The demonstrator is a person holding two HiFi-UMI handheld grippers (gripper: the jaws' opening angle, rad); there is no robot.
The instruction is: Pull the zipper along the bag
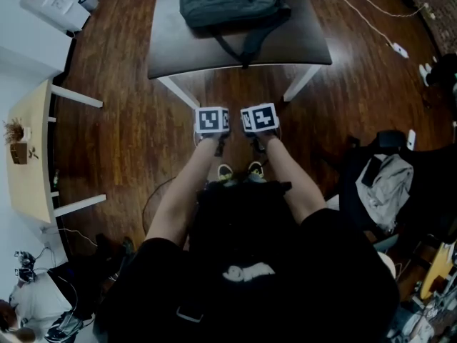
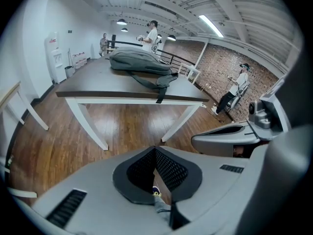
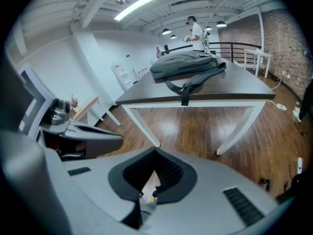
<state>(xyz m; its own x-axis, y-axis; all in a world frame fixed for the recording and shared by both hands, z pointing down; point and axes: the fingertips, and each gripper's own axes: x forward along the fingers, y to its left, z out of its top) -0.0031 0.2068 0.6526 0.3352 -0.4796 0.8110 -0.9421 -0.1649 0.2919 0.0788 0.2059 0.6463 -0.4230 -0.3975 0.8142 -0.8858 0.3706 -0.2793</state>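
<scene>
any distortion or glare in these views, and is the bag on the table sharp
Head view: dim, edges bowed, grey fabric backpack sharp enough. Left gripper view: strong fisheye with black corners, bright ceiling strip light. Right gripper view: same fisheye, soft sheen on the brown wooden floor.

we list: bag [image 1: 228, 2], dark grey-green; table [image 1: 314, 48], dark brown top, white legs; floor [image 1: 128, 141], reddish-brown planks; wall [image 2: 217, 65], red brick; left hand-held gripper [image 2: 155, 150] and right hand-held gripper [image 3: 155, 152], pale grey, black meshed pads [image 2: 171, 170], black-and-white square markers [image 1: 213, 120].
</scene>
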